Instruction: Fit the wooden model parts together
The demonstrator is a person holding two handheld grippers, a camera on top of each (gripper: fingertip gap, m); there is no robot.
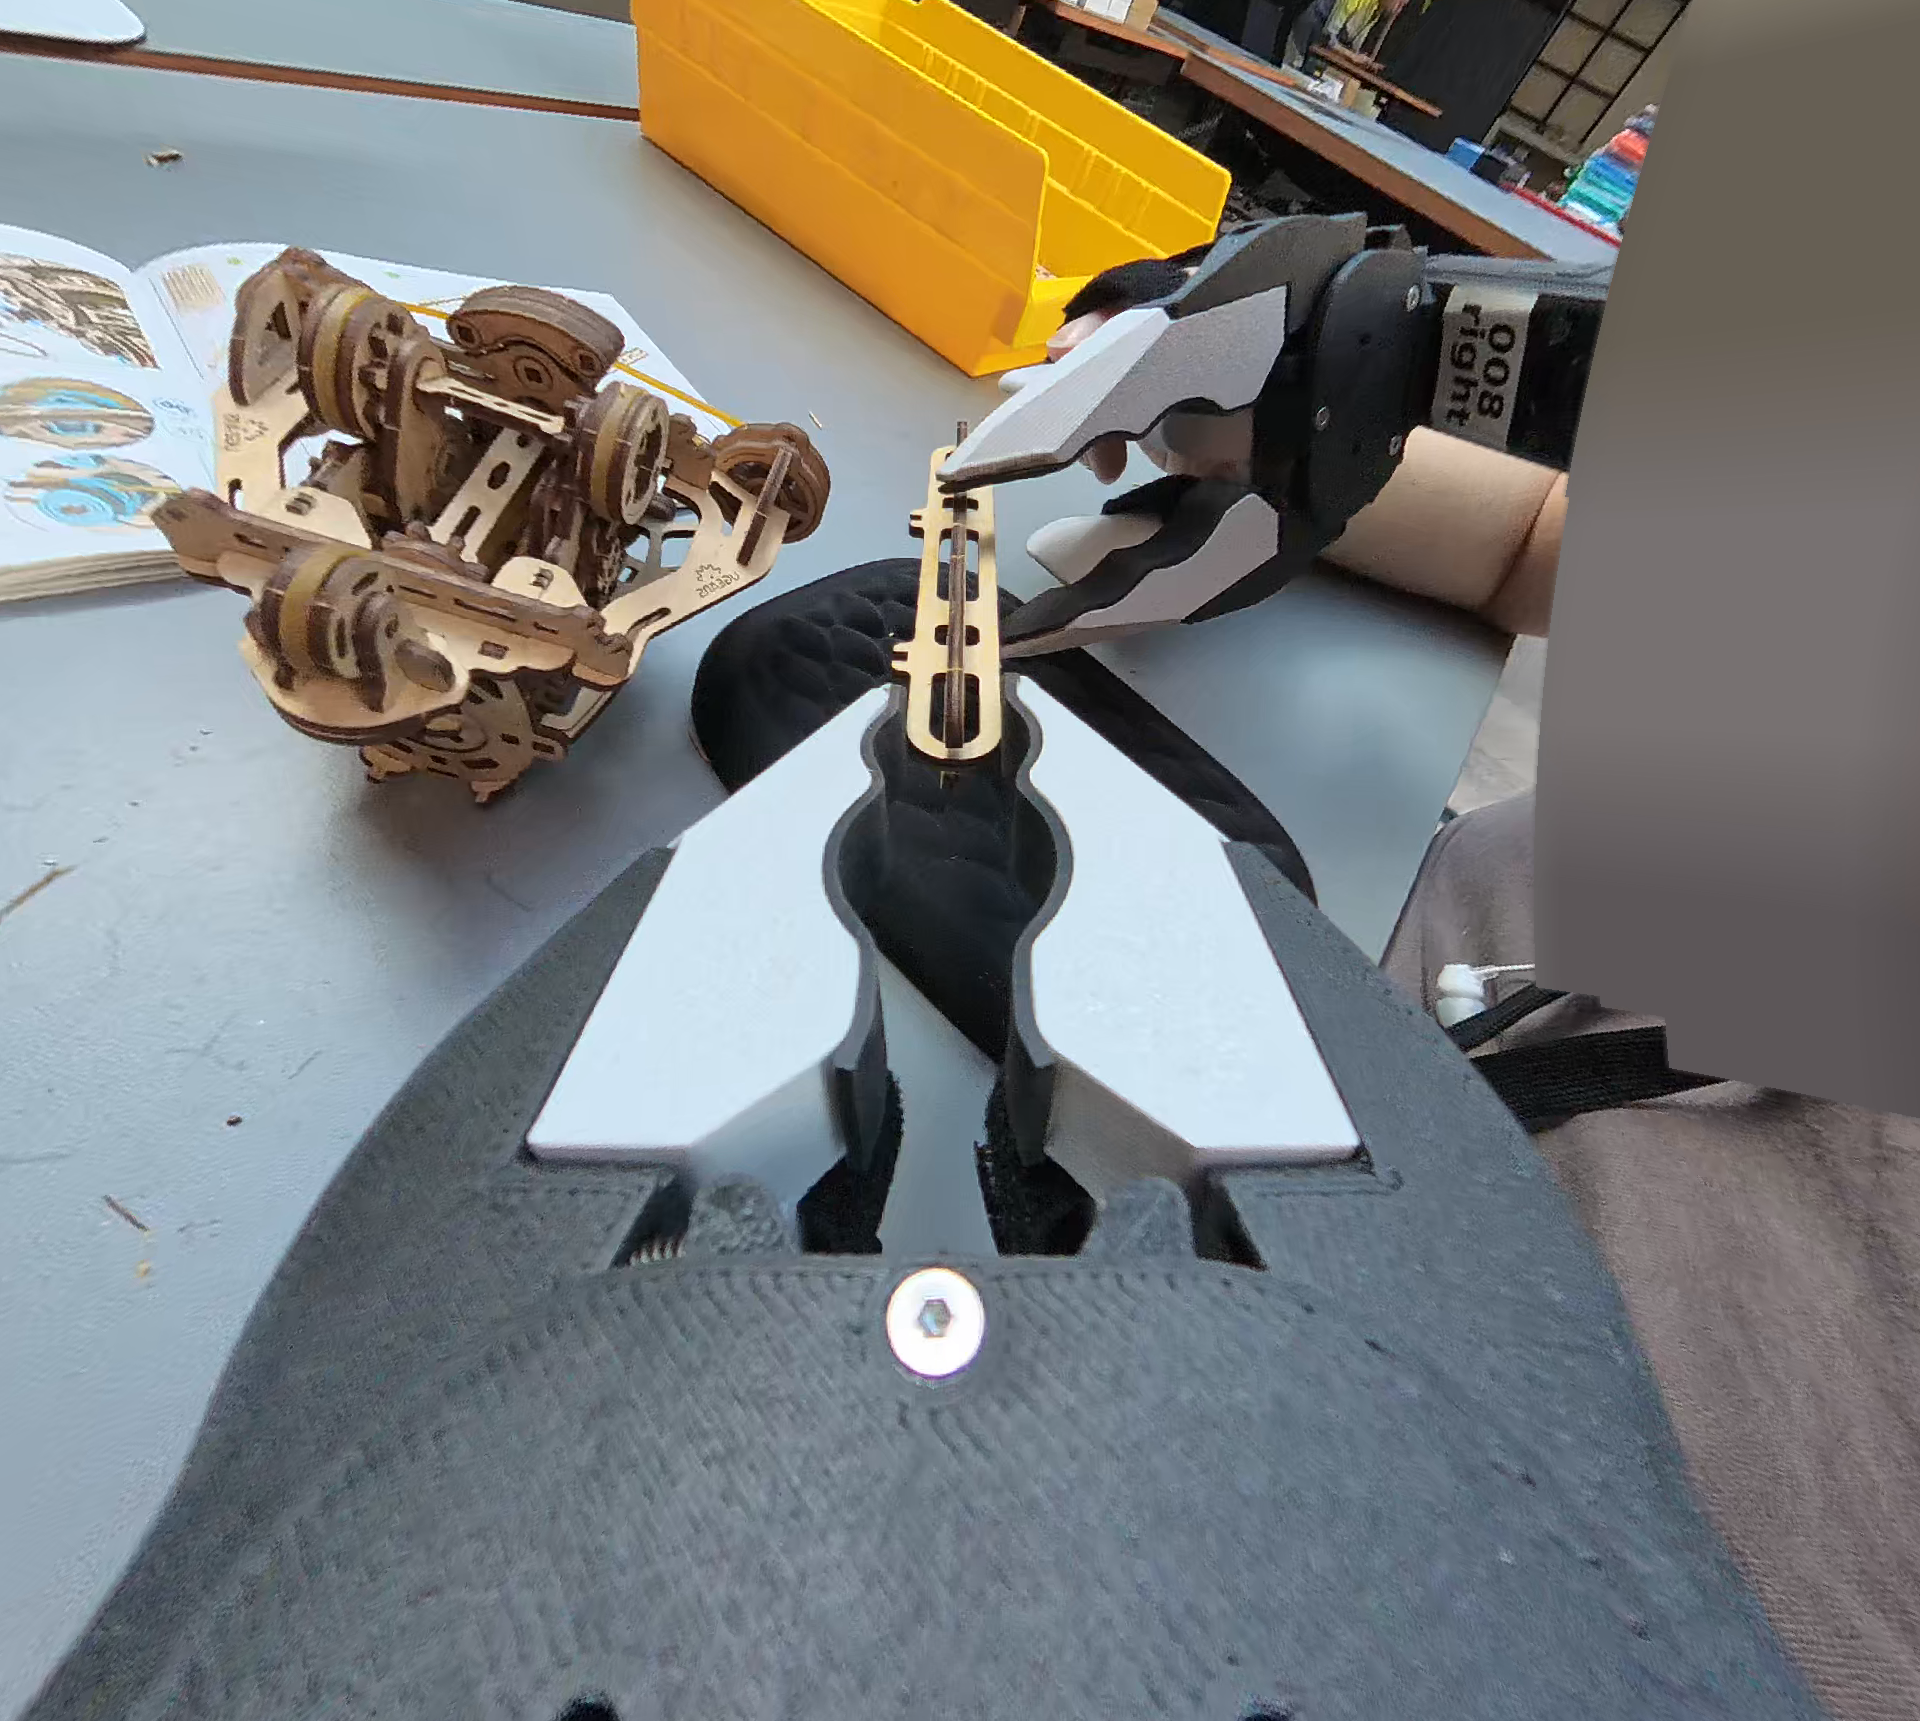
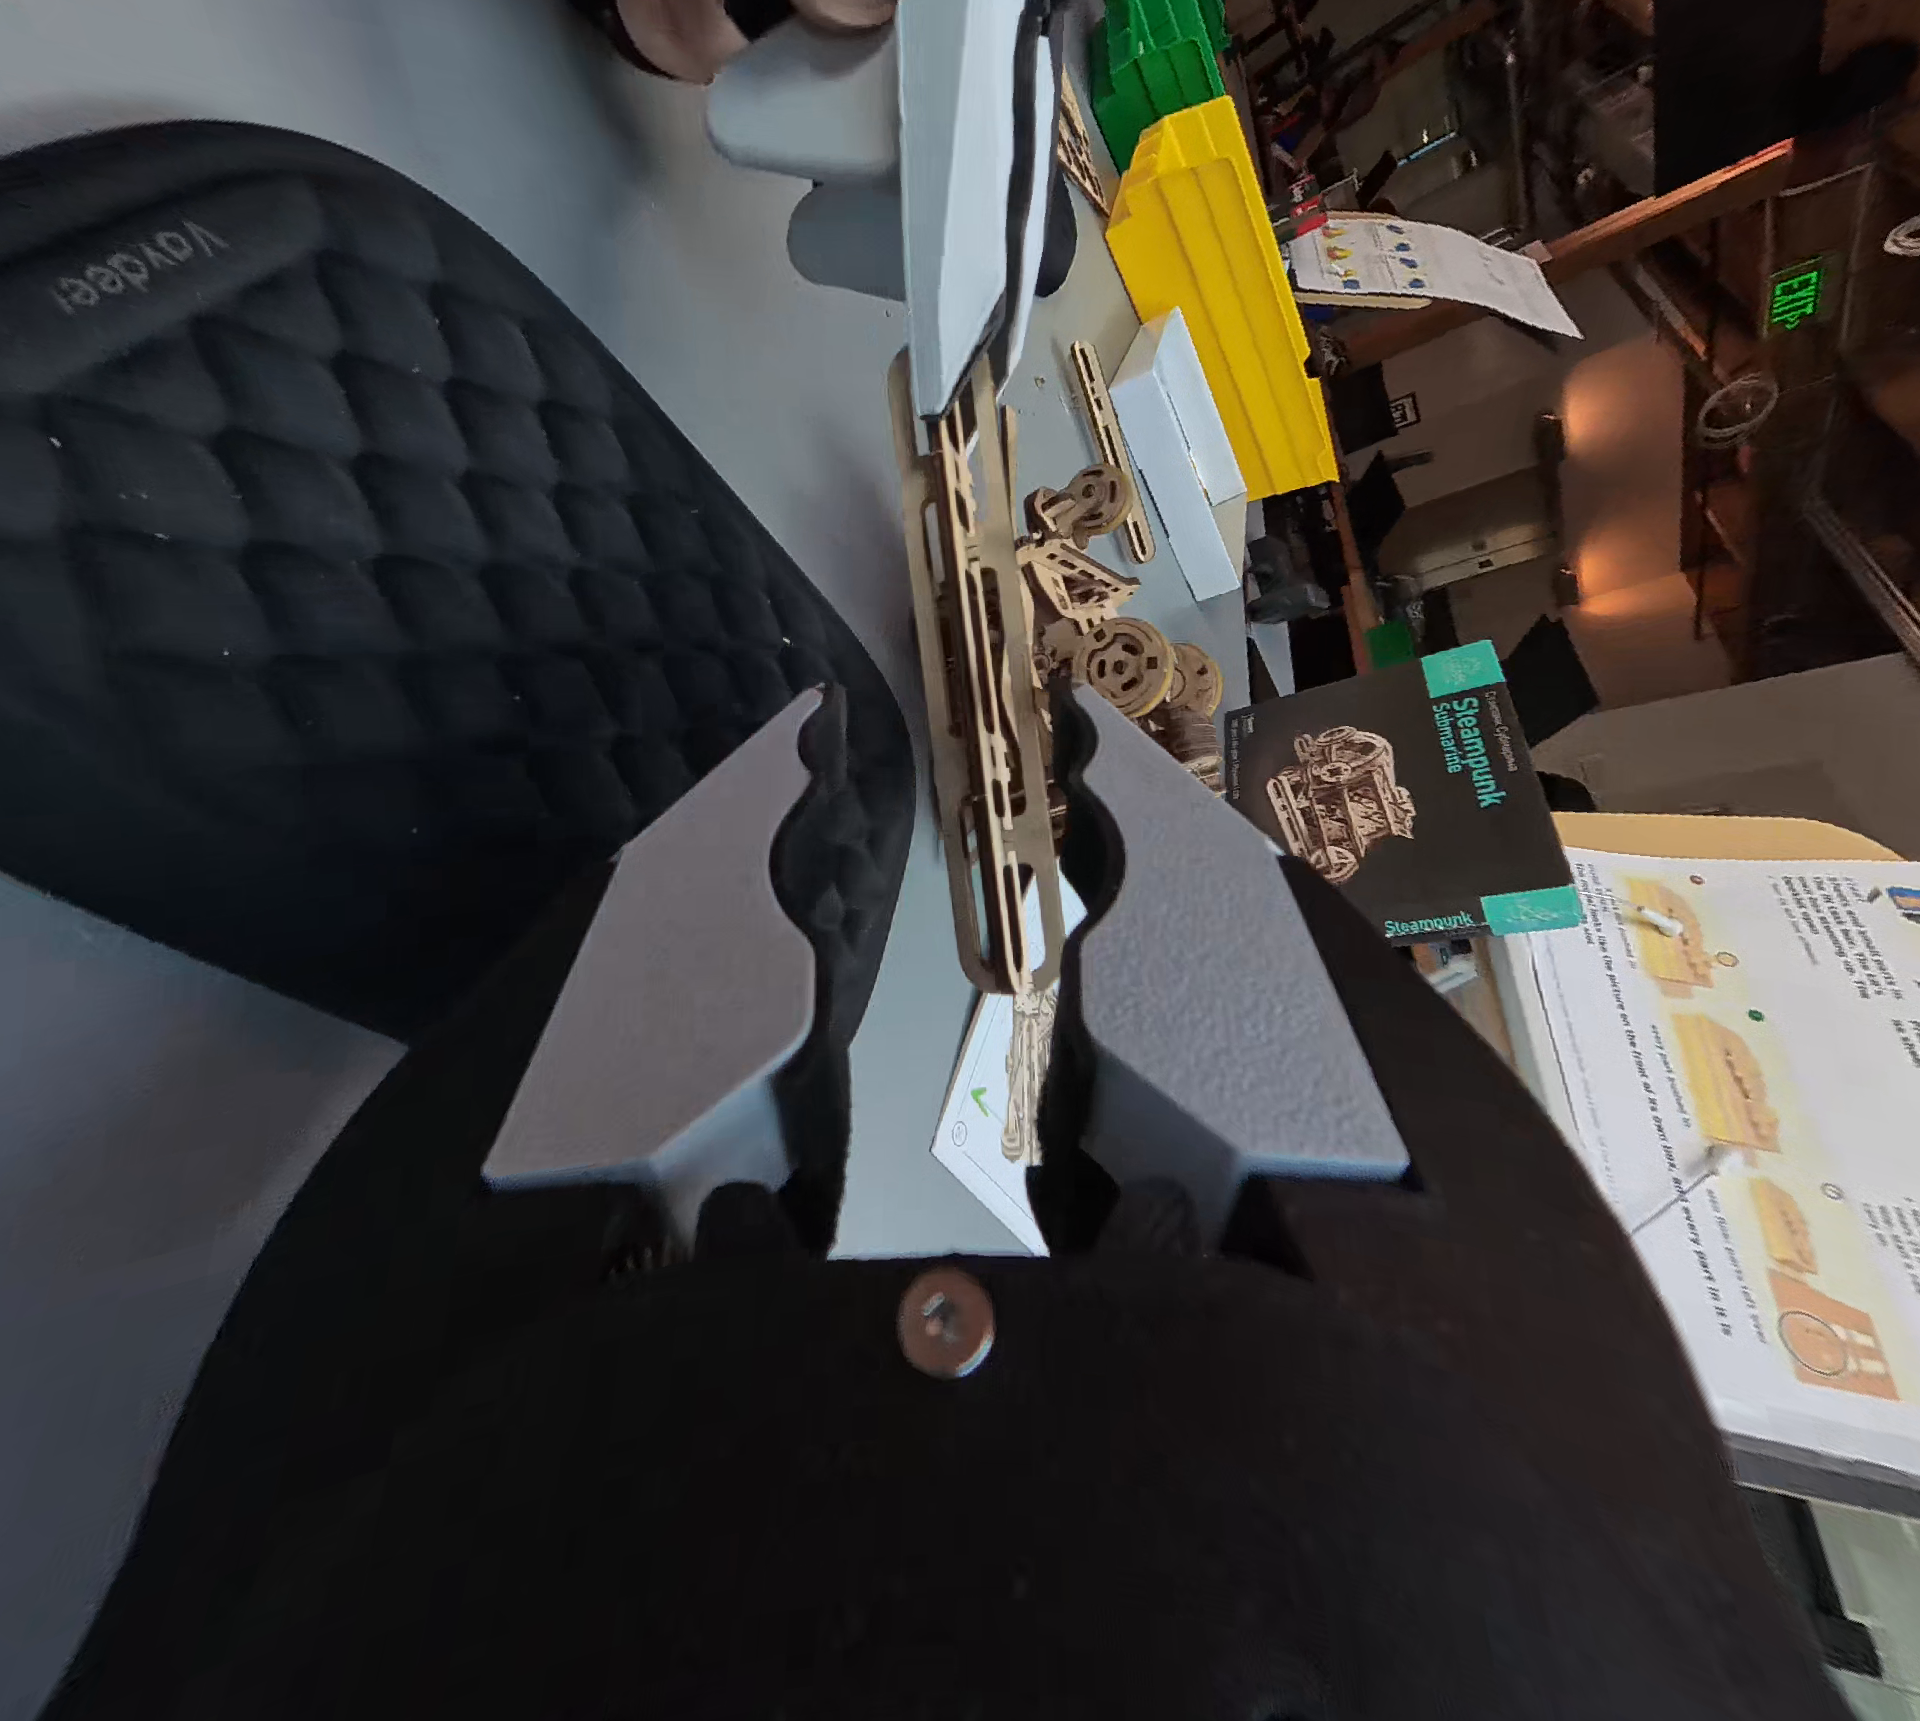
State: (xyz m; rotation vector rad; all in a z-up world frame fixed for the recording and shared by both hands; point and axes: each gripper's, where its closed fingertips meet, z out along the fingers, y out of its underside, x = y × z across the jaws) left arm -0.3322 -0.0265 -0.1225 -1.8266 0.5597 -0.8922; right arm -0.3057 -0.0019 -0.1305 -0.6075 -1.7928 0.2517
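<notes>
My left gripper [image 1: 951,715] is pinched on the lower end of a slotted wooden strip [image 1: 951,601], which stands nearly upright from between its grey fingertips above the black wrist-rest cushion [image 1: 790,663]. In the right wrist view the same strip [image 2: 977,684] runs lengthwise down the middle, with the left gripper [image 2: 961,383] clamped on its far end.

My right gripper [image 2: 940,705] is spread wide, one finger on each side of the strip. From its own camera the strip sits in the gap, nearer the right-hand finger [image 2: 1174,861], and I cannot tell whether it touches. Seen from the left wrist, the right gripper [image 1: 987,549] comes in from the side: its upper finger [image 1: 1049,414] rests at the strip's top end and the lower one reaches in near the strip's middle, close against its edge.

The part-built wooden model [image 1: 468,508] sits on the grey table [image 1: 312,944] to the left of the strip, well apart from both grippers, partly on an open instruction booklet [image 1: 94,383]. A yellow bin [image 1: 883,113] stands behind. In the right wrist view another loose slotted strip [image 2: 1117,445] lies on the table by a white box [image 2: 1184,445], and the kit's dark box [image 2: 1403,788] lies beside printed instruction sheets [image 2: 1745,1100].
</notes>
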